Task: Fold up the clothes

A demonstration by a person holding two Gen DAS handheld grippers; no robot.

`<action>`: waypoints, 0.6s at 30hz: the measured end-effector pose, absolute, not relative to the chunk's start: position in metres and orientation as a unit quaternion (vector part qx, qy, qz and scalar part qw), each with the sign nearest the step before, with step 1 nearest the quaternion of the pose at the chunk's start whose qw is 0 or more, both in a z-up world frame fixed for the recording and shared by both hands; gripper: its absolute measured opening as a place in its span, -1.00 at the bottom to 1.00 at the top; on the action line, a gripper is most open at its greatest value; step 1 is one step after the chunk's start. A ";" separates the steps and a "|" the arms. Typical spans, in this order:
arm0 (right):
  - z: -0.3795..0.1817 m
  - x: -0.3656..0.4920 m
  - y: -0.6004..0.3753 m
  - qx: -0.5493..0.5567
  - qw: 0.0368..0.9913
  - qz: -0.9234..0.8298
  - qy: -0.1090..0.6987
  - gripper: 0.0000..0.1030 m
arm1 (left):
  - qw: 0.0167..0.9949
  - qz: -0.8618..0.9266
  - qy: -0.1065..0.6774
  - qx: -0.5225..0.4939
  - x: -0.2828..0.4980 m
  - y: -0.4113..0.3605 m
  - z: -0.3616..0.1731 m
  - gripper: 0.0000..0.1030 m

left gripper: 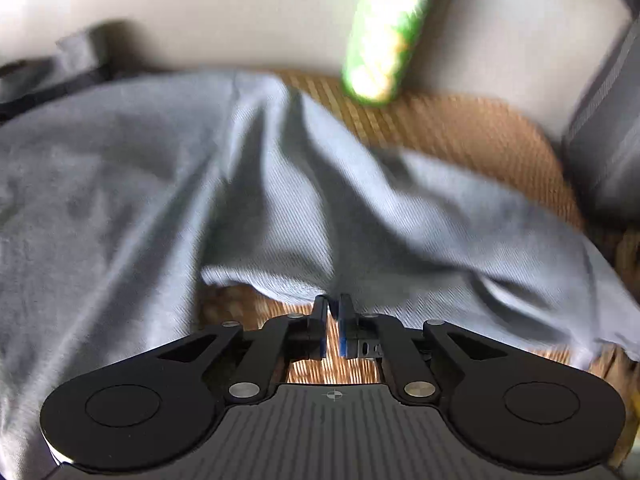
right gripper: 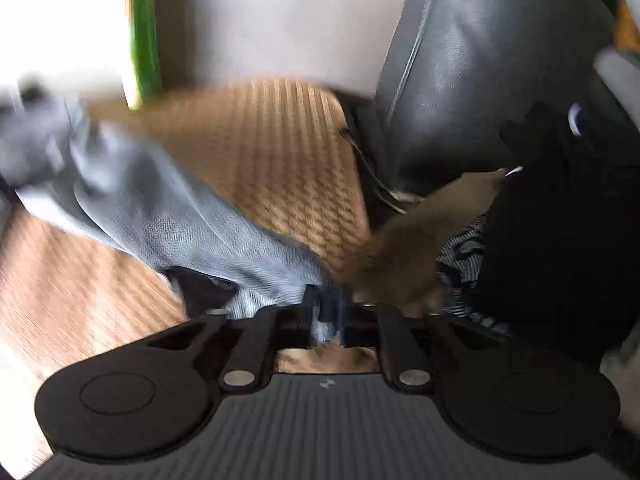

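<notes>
A grey-blue garment (left gripper: 168, 184) lies rumpled over a woven straw mat (left gripper: 460, 128). In the left wrist view my left gripper (left gripper: 333, 305) hangs over the garment's near hem. Its blue pads (left gripper: 321, 336) stand a narrow gap apart, with mat showing between them. The hem lies right at the tips and is not clamped. In the blurred right wrist view a stretched band of the same garment (right gripper: 172, 216) runs from the upper left down into my right gripper (right gripper: 325, 312). A bunch of that cloth fills the gap between its fingers.
A green patterned roll (left gripper: 384, 36) leans against the pale backrest behind the mat. A dark grey leather cushion (right gripper: 472, 64) rises at the right. A brown cloth (right gripper: 416, 240) and a black item (right gripper: 560, 220) lie beside my right gripper. Dark clothing (left gripper: 60, 68) sits far left.
</notes>
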State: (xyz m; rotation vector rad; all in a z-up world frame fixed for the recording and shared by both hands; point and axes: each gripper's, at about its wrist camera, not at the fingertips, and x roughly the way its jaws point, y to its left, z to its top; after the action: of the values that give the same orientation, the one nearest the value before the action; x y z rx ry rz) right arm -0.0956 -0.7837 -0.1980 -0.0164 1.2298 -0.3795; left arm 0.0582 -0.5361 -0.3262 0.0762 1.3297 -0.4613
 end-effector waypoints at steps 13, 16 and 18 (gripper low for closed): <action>-0.244 -0.080 -0.726 -0.154 0.796 -0.077 0.580 -0.03 | 0.764 -0.210 0.609 0.028 0.042 -0.529 -0.332 -0.25; -0.269 -0.074 -0.710 -0.206 0.777 -0.034 0.593 0.00 | 0.782 -0.196 0.591 0.030 0.045 -0.529 -0.326 -0.21; -0.280 -0.070 -0.708 -0.233 0.767 -0.031 0.597 0.00 | 0.782 -0.194 0.592 0.031 0.047 -0.529 -0.326 -0.21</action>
State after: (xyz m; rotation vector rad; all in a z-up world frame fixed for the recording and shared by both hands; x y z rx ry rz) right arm -0.0699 -0.7084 -0.2795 -0.5063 1.2969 -0.0666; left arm 0.0466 -0.5293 -0.3261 0.0667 1.2778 -0.4196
